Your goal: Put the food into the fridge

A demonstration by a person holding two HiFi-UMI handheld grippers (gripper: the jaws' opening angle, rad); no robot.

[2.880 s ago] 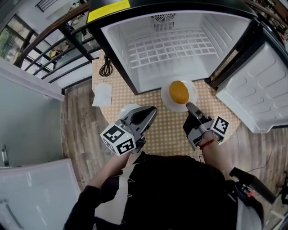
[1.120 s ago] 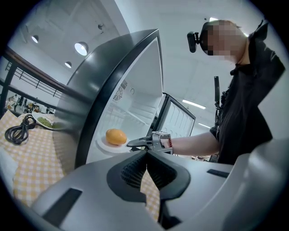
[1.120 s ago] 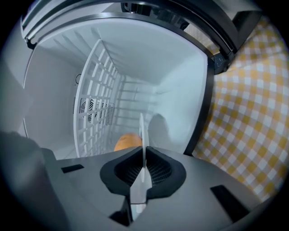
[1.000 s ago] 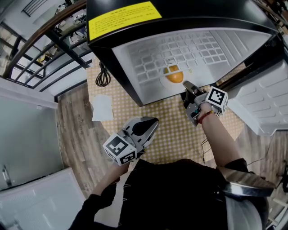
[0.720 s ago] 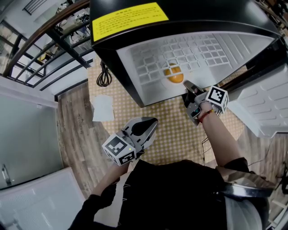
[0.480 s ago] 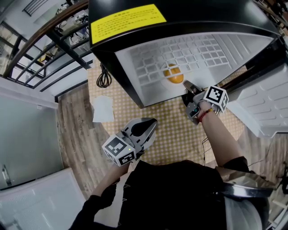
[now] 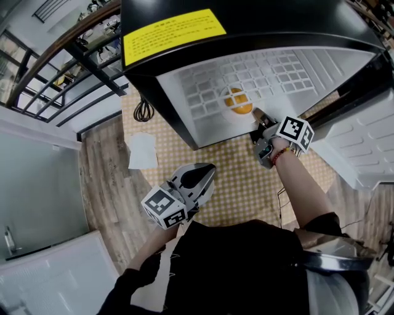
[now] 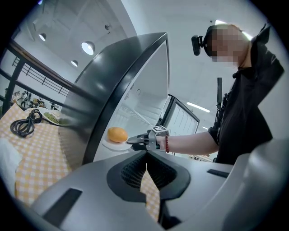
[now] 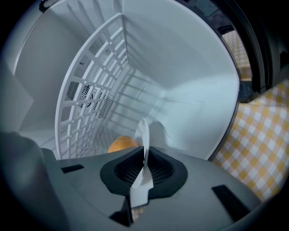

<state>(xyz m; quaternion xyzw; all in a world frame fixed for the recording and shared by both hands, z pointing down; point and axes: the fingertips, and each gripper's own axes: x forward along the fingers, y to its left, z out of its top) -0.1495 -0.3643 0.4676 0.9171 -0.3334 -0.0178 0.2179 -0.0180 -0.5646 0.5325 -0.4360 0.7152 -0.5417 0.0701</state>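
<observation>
Right gripper (image 7: 263, 121) at the open mouth of the black, white-lined fridge (image 7: 277, 15). White plastic grid shelf (image 7: 271, 71) close overhead. White round plate (image 9: 143, 135) with orange fruit (image 7: 237, 102) blocks the floor ahead. Open white door (image 7: 363, 144) bounds my right. Free passage over the yellow checked cloth (image 7: 228, 175).

Black cable (image 7: 143, 111) lies on checkered cloth (image 7: 234, 175).

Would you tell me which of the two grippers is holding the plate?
The right gripper, at the fridge, clamps the white plate by its rim; the left gripper hovers shut and empty.
</observation>
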